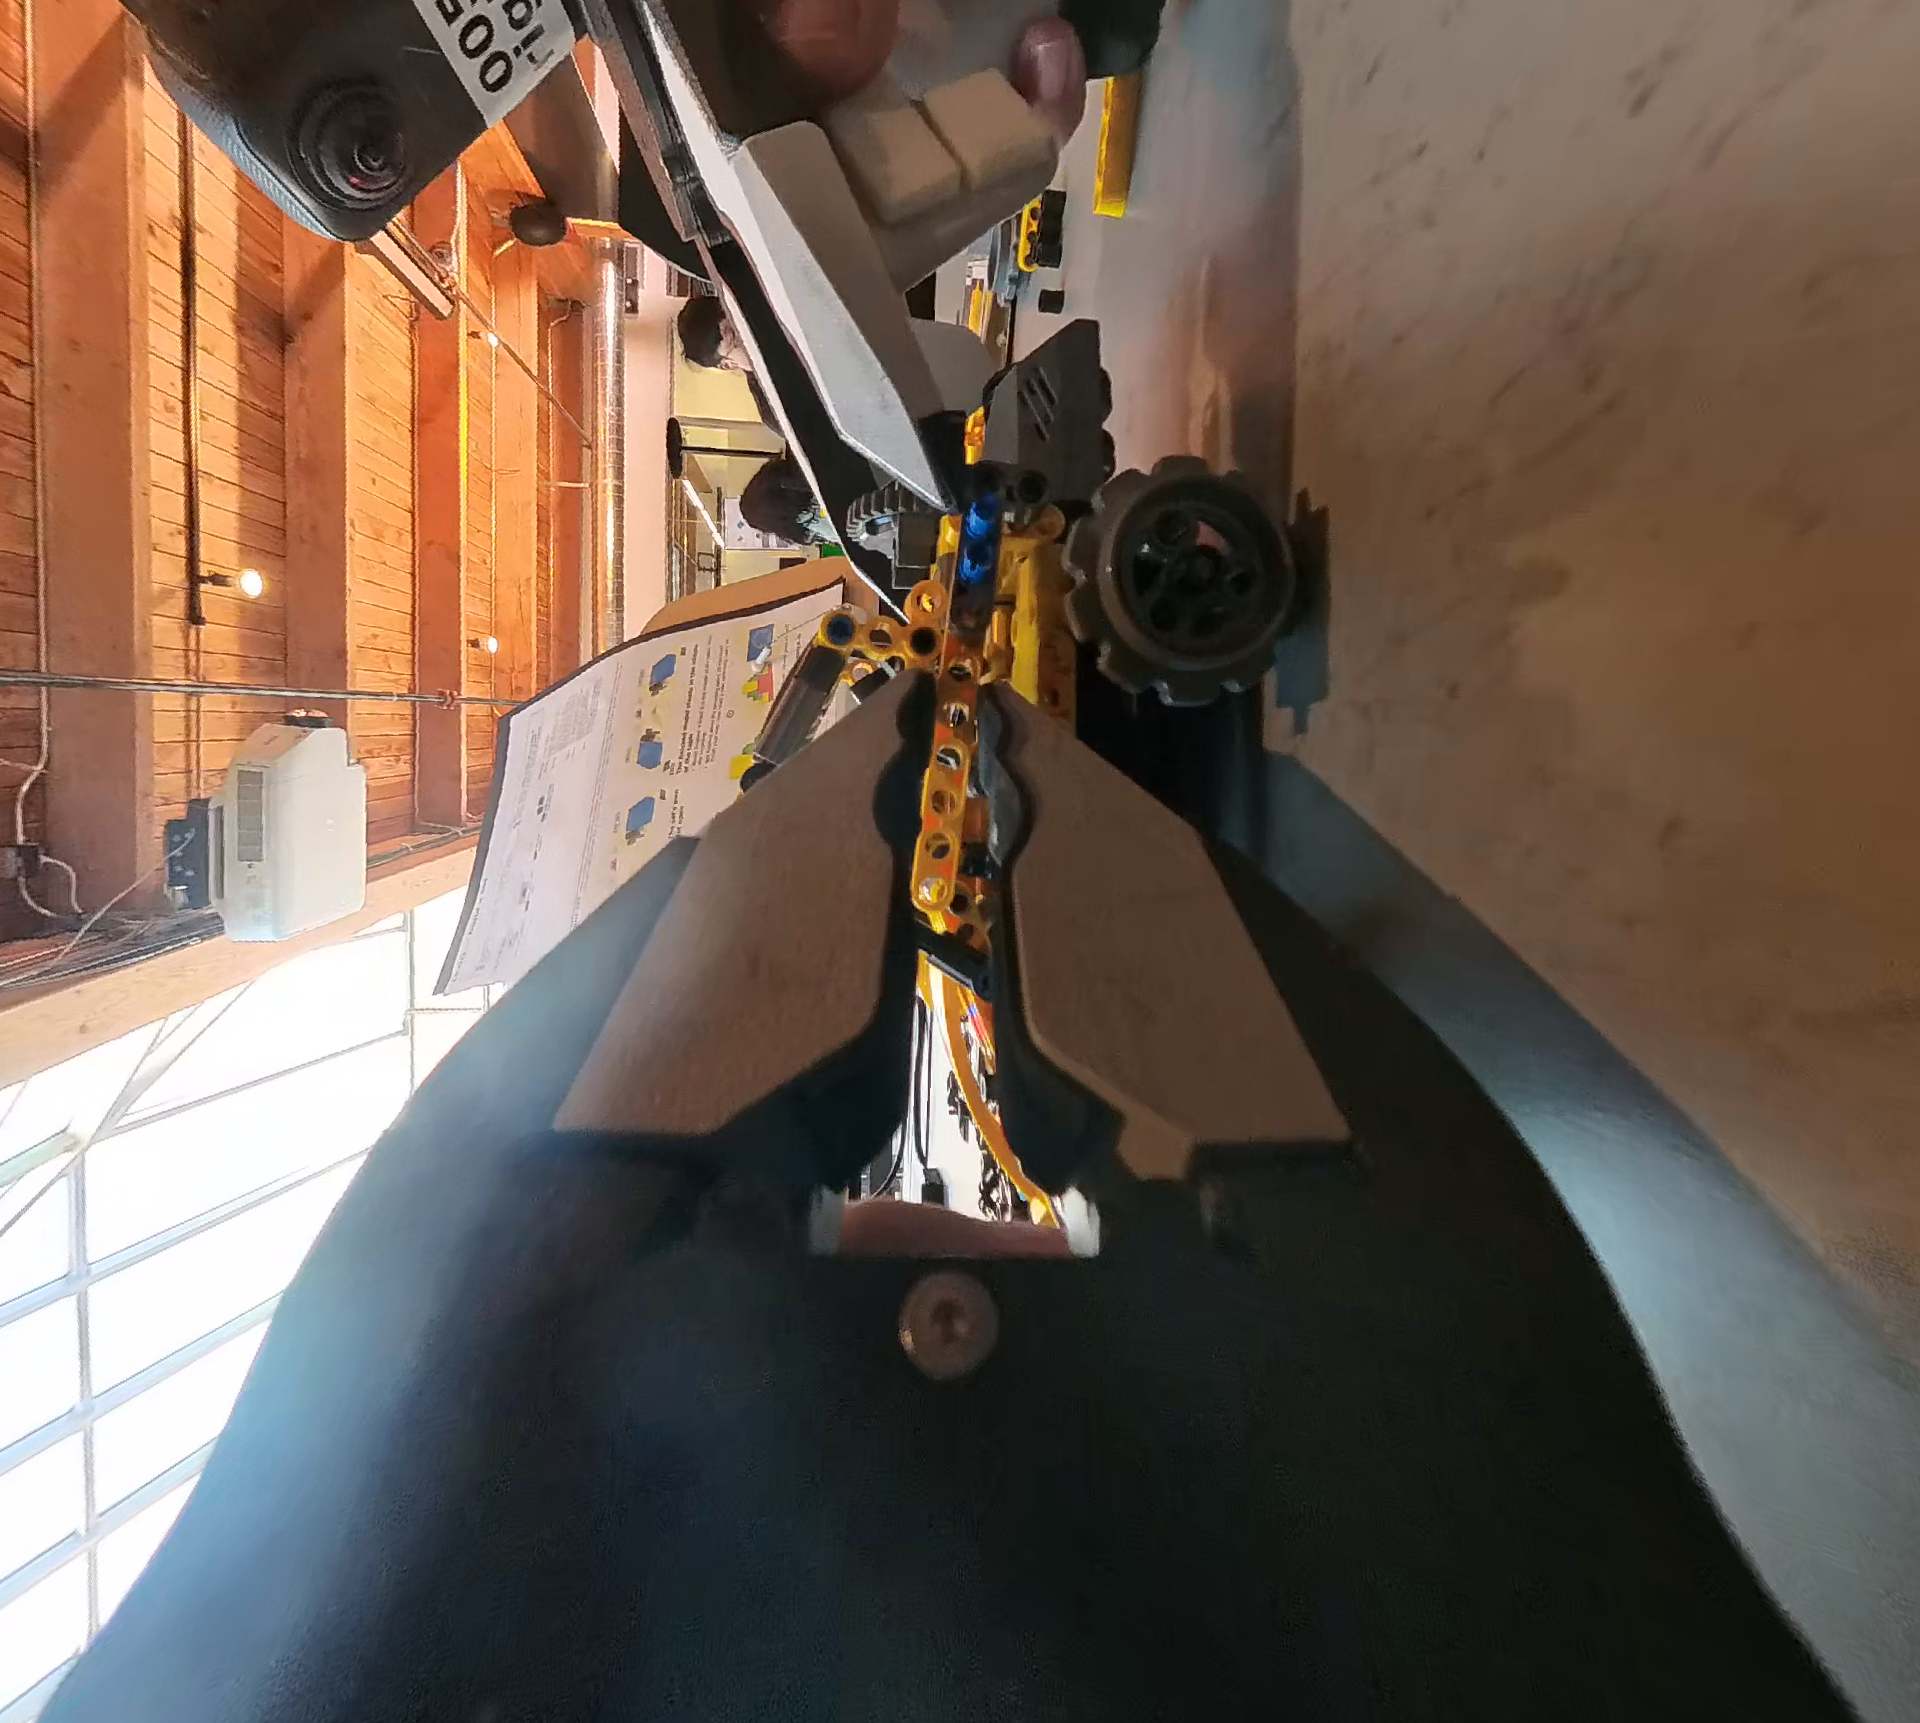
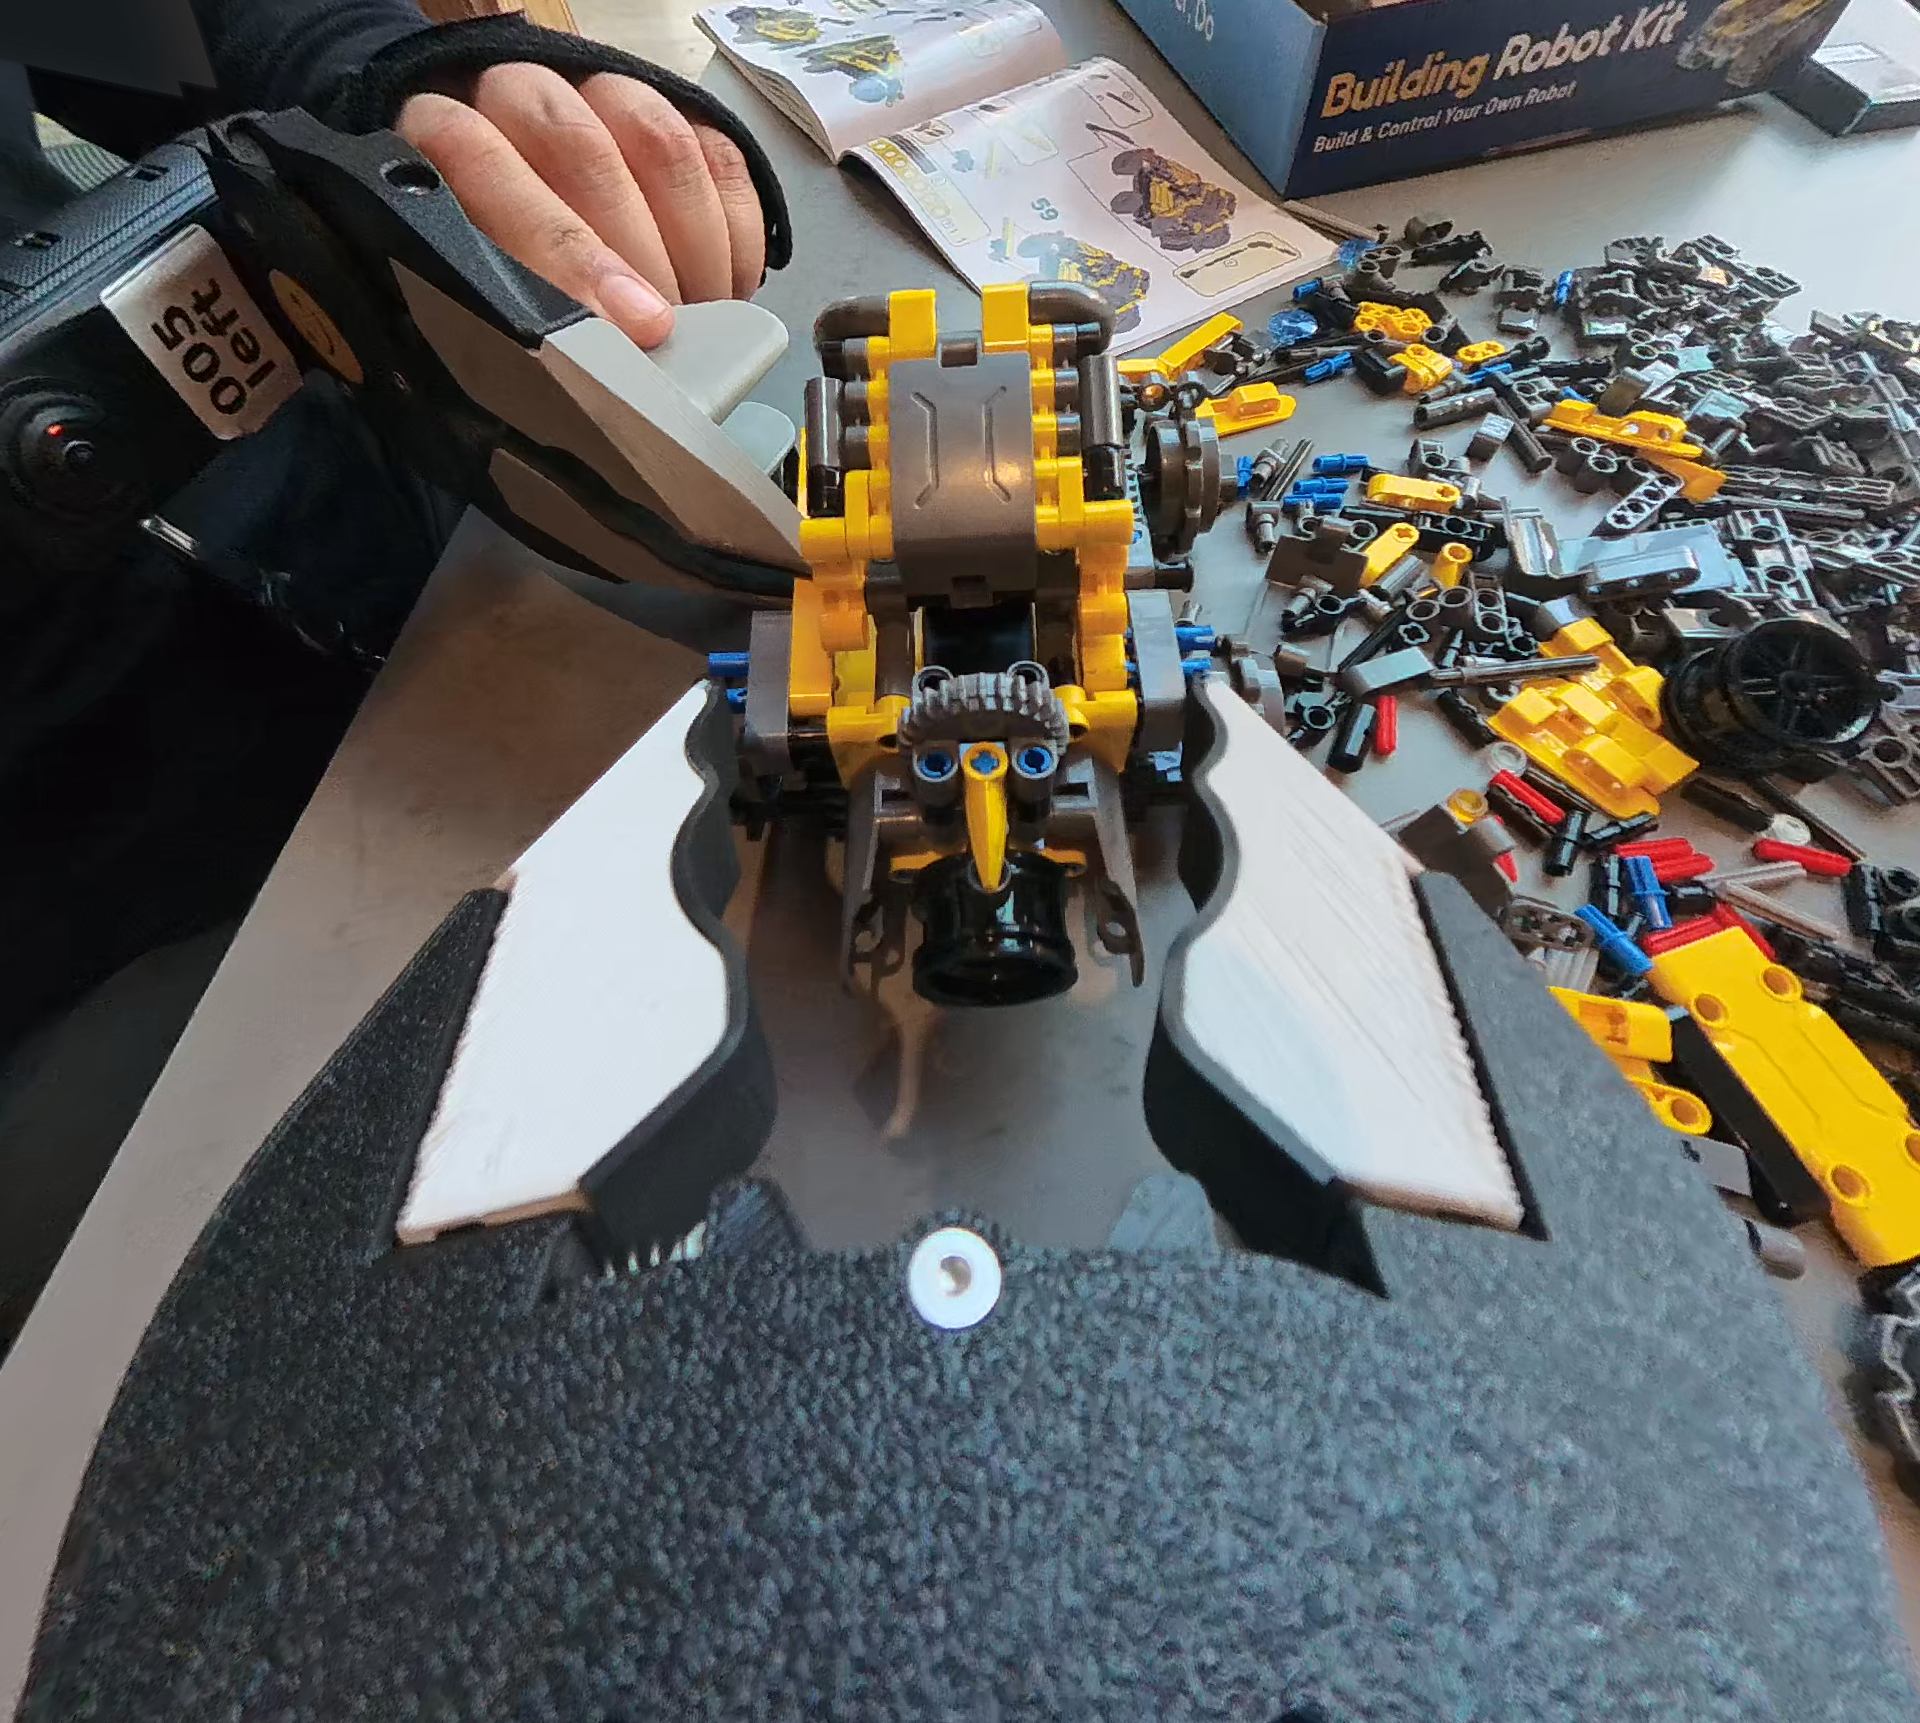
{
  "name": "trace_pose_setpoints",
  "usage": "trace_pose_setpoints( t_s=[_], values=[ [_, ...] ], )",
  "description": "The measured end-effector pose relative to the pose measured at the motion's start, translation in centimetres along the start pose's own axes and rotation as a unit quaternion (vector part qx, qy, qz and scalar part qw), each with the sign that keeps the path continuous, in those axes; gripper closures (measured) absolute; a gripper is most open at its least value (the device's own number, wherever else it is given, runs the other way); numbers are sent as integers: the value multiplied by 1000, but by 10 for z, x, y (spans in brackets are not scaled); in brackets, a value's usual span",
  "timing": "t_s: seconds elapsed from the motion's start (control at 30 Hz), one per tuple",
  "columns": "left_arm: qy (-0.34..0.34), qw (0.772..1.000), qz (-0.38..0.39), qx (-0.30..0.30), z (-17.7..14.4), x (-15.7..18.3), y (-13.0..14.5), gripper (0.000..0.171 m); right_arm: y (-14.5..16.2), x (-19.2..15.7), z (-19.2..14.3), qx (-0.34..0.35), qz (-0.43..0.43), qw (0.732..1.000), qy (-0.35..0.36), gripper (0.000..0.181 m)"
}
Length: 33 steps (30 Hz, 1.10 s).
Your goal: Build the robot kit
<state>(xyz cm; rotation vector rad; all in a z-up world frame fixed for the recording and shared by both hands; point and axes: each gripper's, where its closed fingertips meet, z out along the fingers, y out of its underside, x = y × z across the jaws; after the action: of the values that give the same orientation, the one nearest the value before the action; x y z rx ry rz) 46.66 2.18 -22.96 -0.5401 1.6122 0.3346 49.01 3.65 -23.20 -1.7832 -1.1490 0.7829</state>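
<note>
A yellow and grey building-kit vehicle model [image 2: 966, 468] stands on the grey table [image 2: 499, 769]. My left gripper [image 1: 951, 707] is shut on a yellow holed beam [image 1: 940, 800] on the model's side; a dark wheel [image 1: 1184, 582] sits just beyond it. In the right wrist view the left gripper [image 2: 795, 551] comes in from the left, held by a hand [image 2: 592, 198]. My right gripper [image 2: 961, 707] is open, its fingers [image 2: 582, 977] on either side of the model's front, close to the grey side panels. It also shows in the left wrist view [image 1: 935, 494], tip at the model.
A big pile of loose black, yellow, blue and red parts [image 2: 1558, 551] covers the table's right side, with a black wheel [image 2: 1787, 686]. An open instruction booklet [image 2: 1039, 146] and a dark blue kit box [image 2: 1455, 42] lie behind the model. A printed sheet [image 1: 623, 769] stands nearby. The tips of both grippers are at nearly the same place.
</note>
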Motion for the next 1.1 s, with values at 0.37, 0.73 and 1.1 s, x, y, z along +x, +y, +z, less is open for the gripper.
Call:
trace_pose_setpoints(
  t_s=[0.37, 0.73, 1.1],
  values=[
    [-12, 1000, 8, -2, -5, -1, 1, 168, 0, -4, 3, -14, -6, 1000, 18, 95],
    [-18, 1000, 9, -10, -6, -3, 2, 168, 0, -1, 4, -4, 6, 1000, 22, 95],
    [-17, 1000, -9, -13, -5, -4, 3, 168, -1, -1, 5, 1, 7, 1000, 23, 94]
  ],
)
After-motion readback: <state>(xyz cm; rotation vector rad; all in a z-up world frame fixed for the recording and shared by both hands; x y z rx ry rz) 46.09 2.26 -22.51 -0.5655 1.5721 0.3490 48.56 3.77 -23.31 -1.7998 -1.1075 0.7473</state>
